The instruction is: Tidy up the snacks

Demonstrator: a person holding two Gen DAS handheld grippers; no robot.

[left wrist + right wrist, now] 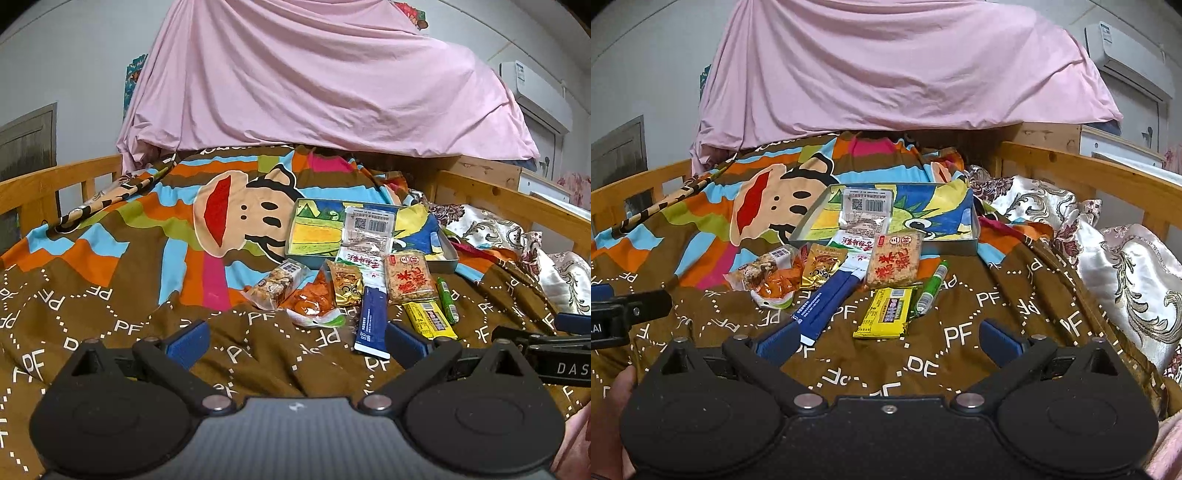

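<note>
Several snack packs lie in a cluster on the bed's patterned blanket: a long blue packet [372, 317] [827, 302], a yellow bar [430, 319] [888, 312], a green tube [447, 300] [932, 288], a rice-cracker pack [409, 276] [895, 258], an orange pack [312, 299] [777, 286] and a gold one [345, 282] [822, 271]. Behind them sits a shallow tin tray [448, 254] [975, 225] holding a clear pack with a barcode [365, 230] [866, 208]. My left gripper [295, 341] and right gripper [886, 339] are both open and empty, just short of the pile.
Wooden bed rails [44, 184] [1108, 177] run along both sides. A pink sheet [314, 81] hangs over the far end. A floral quilt [1126, 258] is bunched at the right. Brown blanket spreads out left of the snacks.
</note>
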